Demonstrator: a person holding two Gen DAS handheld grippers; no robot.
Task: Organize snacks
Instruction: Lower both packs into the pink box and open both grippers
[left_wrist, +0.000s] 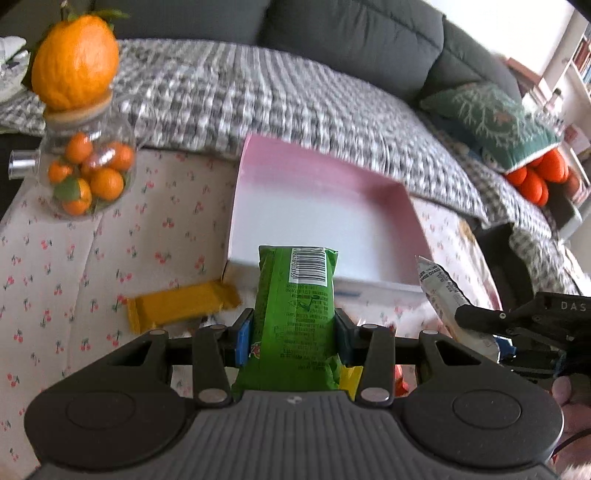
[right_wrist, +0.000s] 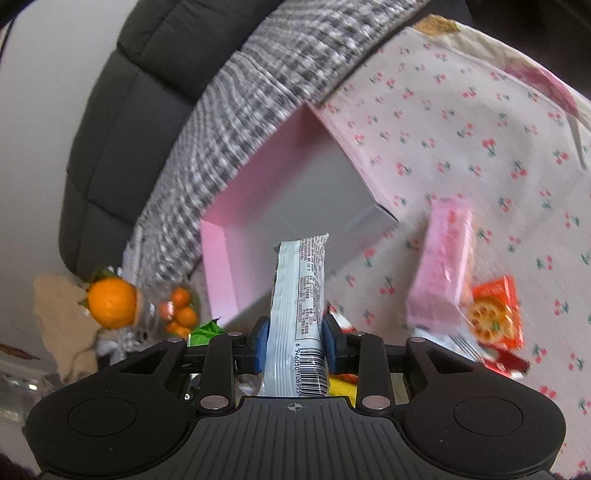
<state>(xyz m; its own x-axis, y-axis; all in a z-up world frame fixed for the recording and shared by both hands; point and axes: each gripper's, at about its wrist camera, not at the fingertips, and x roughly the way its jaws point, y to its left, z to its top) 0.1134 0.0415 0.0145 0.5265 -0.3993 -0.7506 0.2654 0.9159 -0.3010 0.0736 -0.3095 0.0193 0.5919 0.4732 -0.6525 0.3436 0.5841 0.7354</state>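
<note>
Left gripper (left_wrist: 293, 341): jaws clamped on a green snack packet (left_wrist: 295, 317), blue pads pressed to both its sides. The packet stands lengthwise between the fingers, barcode end forward, its tip over the near rim of the pink box (left_wrist: 321, 206).

Right gripper (right_wrist: 293, 341): jaws clamped on a white snack packet (right_wrist: 299, 314), barcode toward the camera, far end reaching over the near edge of the pink box (right_wrist: 258, 206). In the left wrist view the same white snack packet (left_wrist: 441, 295) and right gripper (left_wrist: 491, 332) show just right of the box's near corner.

Pink box: open, shallow, pink walls, pale floor; nothing visible inside. It rests on a cherry-print cloth (left_wrist: 92, 258), its far side against a grey checked blanket (left_wrist: 295, 99).

Yellow snack bar (left_wrist: 181, 304): flat on the cloth, just left of the box's near-left corner, apart from the green packet.

Pink wafer packet (right_wrist: 441, 258): on the cloth right of the box, in the right wrist view. An orange-red cracker packet (right_wrist: 496, 314) lies touching its near end.

Glass jar of small oranges (left_wrist: 88, 173): well left of the box, a large orange fruit (left_wrist: 75, 57) sitting on its lid.

Green cushion (left_wrist: 495, 118): on the blanket, well right of the box.
</note>
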